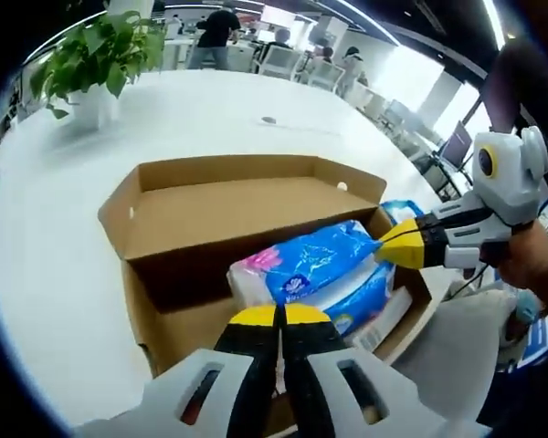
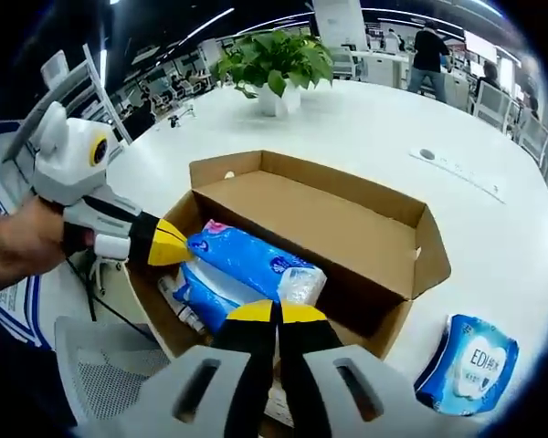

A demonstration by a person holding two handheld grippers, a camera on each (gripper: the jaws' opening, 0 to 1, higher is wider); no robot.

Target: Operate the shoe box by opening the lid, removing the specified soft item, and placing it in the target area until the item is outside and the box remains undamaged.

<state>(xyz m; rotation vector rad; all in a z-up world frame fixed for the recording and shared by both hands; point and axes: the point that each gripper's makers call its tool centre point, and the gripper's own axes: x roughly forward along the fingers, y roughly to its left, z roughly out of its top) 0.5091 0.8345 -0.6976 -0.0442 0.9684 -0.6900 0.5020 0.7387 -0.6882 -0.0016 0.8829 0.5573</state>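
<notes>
Left gripper view, open cardboard shoe box, crinkly blue plastic tissue pack, both tools' yellow-tipped jaws together.

box front wall behind fingers, people blurred

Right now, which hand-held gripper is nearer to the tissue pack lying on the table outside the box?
Right. The right hand-held gripper is over the box end beside that pack; the left hand-held gripper is at the opposite end.
</notes>
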